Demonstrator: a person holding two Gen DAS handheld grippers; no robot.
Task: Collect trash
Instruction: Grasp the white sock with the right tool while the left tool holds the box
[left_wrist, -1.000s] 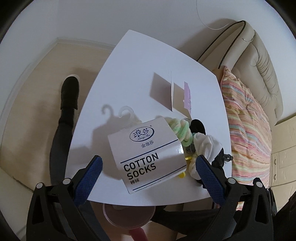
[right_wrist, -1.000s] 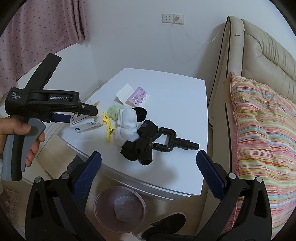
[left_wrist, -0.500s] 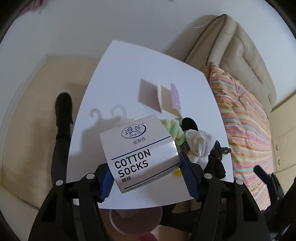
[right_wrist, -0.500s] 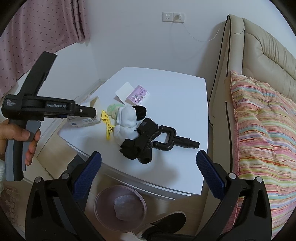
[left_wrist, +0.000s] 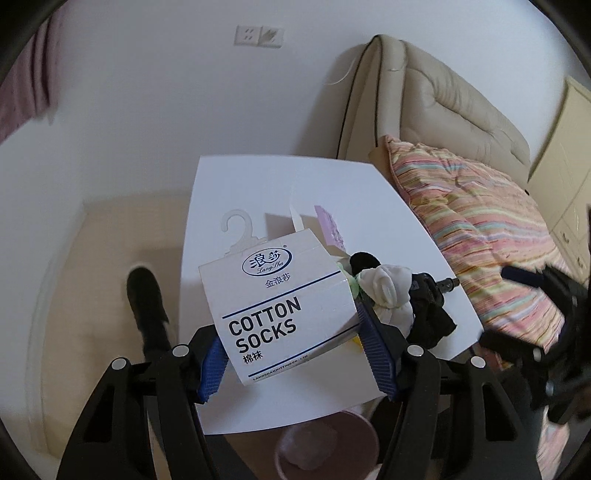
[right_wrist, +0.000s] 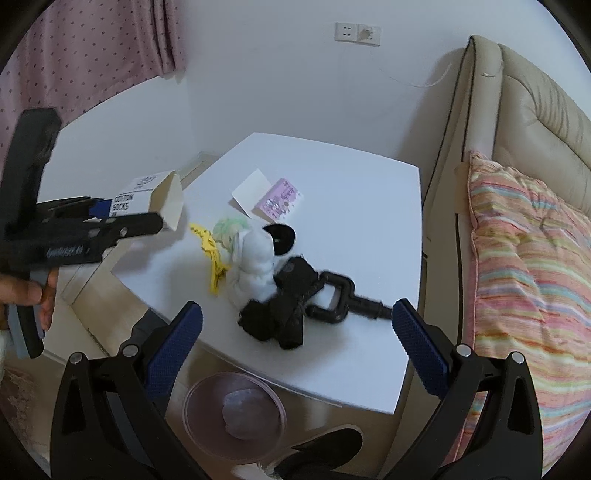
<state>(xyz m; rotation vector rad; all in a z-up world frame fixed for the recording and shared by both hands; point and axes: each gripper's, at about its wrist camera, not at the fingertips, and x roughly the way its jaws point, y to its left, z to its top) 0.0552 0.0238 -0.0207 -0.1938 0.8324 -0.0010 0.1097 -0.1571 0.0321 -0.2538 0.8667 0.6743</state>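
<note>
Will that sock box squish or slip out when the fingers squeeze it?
Probably it squishes a little: the COTTON SOCKS box is thin card with an open end, seemingly empty. It looks light, held clear of the table. The left gripper fingers have ridged blue pads, so slipping seems unlikely.

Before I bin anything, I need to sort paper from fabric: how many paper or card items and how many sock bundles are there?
Paper or card: 3 (sock box, white card, pink card)
Sock bundles: 3 (white, green, black)
Total: 6
</note>
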